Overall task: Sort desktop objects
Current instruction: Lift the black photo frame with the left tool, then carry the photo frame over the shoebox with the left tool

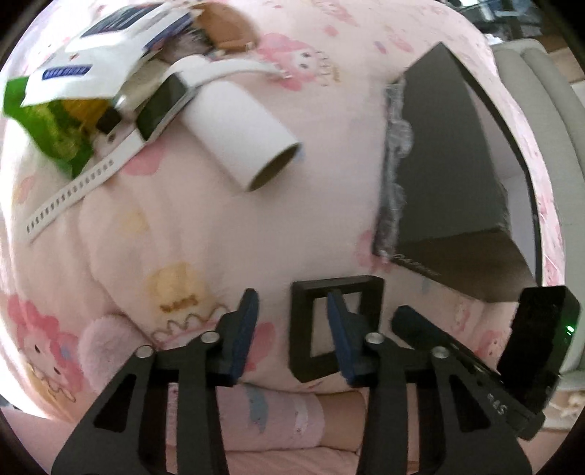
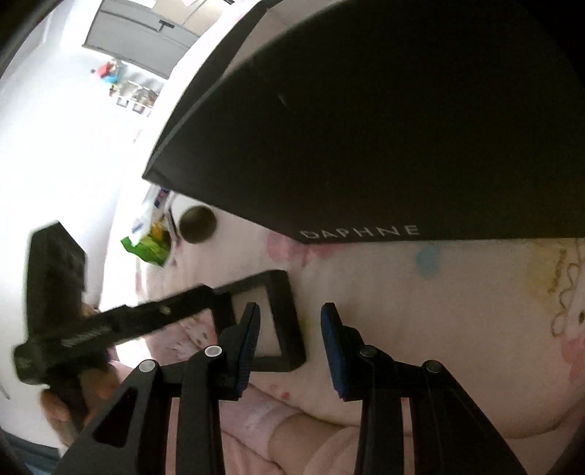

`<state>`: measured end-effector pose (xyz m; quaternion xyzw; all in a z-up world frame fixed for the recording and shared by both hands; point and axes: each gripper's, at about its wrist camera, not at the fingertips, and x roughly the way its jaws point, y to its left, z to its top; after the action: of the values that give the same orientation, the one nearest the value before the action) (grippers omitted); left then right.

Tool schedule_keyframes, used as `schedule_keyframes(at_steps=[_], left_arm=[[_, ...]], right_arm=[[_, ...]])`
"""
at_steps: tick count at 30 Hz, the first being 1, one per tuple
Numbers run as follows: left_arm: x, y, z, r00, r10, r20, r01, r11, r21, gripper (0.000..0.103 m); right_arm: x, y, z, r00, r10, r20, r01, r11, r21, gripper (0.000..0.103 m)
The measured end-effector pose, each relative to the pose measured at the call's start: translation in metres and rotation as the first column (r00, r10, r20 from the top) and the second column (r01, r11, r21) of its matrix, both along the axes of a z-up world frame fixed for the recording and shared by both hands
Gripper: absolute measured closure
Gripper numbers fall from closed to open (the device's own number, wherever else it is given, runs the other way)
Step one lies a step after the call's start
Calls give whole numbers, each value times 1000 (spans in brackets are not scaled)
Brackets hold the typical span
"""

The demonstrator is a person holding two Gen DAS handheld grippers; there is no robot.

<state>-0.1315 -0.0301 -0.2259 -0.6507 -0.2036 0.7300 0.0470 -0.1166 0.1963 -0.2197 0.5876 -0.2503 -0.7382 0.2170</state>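
Note:
A small black square frame box (image 1: 336, 325) lies on the pink cartoon cloth just ahead of my open left gripper (image 1: 292, 321); the right finger overlaps it. It also shows in the right wrist view (image 2: 281, 318), beside the left finger of my open, empty right gripper (image 2: 290, 329). A large black box (image 1: 438, 175) stands open at the right; it fills the upper right wrist view (image 2: 402, 128). A white tube (image 1: 245, 135), a white-strapped smartwatch (image 1: 161, 106), a green packet (image 1: 51, 124) and a white packet (image 1: 95, 69) lie far left.
A brown round object (image 1: 226, 29) lies at the far edge of the pile. The right gripper's body (image 1: 530, 347) shows at the lower right of the left wrist view; the left gripper's body (image 2: 109, 325) crosses the right wrist view. The cloth's front edge is below both grippers.

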Motion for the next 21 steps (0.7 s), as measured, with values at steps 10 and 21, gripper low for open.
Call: schedule_keyframes(at_steps=[10,21], left_arm=[[-5,20,-17,997,-55,49,55,998,-16,83],[-6,9,-2,1000,-7,-25,7,1000,-18,76]], right_arm=[[-1,-25,-21,997,68,43,-69,997,39,72],[12,-5,4,999,0,-39,4,994,106,72]])
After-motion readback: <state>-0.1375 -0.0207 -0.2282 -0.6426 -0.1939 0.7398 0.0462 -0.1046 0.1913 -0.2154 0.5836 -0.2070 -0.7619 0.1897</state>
